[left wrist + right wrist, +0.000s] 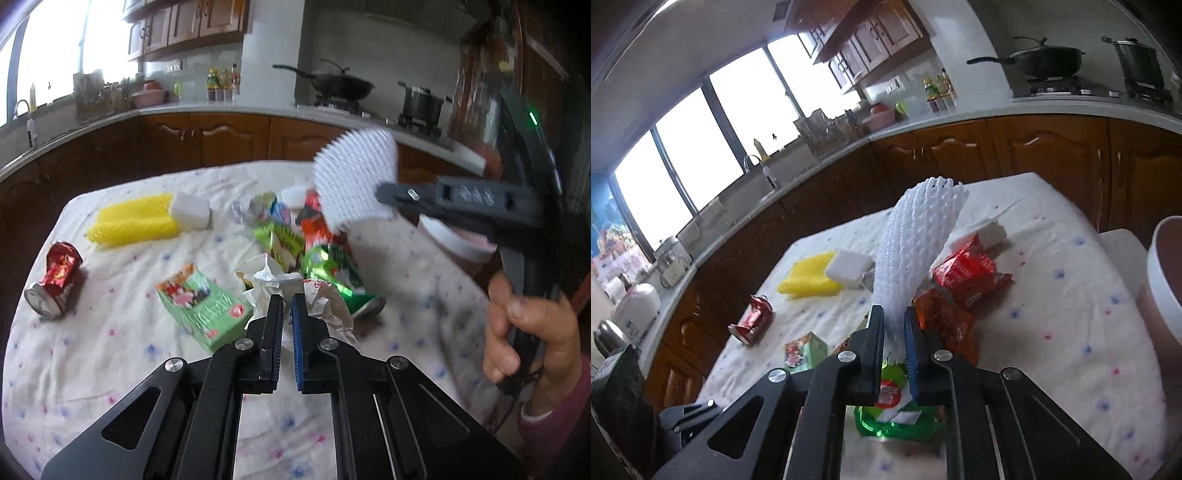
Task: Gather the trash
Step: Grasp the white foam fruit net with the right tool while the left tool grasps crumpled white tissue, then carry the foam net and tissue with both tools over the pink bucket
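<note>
Holding two bits of trash at once is where this gets dicey. The right gripper (894, 321) is clamped on the bottom edge of the white foam fruit net (916, 243), which sticks up tall and floppy toward 12 o'clock, so a quick swing could easily let it slide out of the pads. The left gripper (287, 306) has its jaws pinched together on a corner of the crumpled white paper (273, 275), and that's a thin hold that might tear or slip. The pink bin (1167, 280) sits at 3 o'clock off the table edge, so I reckon a clumsy carry could knock the green can (332, 273) or the juice carton (199, 306).
</note>
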Action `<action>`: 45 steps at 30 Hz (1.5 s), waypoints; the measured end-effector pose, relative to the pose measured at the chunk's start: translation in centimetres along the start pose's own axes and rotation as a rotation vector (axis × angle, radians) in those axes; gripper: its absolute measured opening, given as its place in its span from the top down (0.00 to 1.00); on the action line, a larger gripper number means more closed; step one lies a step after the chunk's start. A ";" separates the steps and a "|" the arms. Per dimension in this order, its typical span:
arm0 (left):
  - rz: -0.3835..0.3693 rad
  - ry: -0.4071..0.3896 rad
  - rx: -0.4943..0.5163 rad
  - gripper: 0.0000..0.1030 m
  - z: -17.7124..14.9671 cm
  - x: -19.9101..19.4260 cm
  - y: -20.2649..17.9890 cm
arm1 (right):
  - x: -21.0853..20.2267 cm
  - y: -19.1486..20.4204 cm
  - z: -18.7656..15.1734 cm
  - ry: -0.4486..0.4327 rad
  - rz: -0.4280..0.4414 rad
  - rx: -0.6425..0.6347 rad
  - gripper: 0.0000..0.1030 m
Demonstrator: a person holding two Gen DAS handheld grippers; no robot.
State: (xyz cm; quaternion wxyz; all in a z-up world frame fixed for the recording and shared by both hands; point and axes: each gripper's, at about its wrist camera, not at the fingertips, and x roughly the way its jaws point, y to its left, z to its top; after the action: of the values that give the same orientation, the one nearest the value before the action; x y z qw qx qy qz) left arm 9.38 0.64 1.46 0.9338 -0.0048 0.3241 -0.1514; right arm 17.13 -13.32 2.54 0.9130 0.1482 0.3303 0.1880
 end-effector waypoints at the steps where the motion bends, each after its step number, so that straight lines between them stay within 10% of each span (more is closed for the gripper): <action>1: -0.007 -0.009 -0.010 0.96 0.3 -0.2 0.1 | -0.9 -0.2 0.0 -0.012 -0.001 0.004 0.90; 45: -0.313 -0.027 0.075 0.96 10.4 7.6 -16.7 | -17.7 -14.8 -2.1 -0.200 -0.380 0.203 0.90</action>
State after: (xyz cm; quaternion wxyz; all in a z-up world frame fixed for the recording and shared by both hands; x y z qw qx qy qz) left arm 16.67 -18.36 6.93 0.9026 -0.0224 0.3010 -0.3069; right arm 6.80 -33.88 4.82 0.9407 0.1922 0.2772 -0.0371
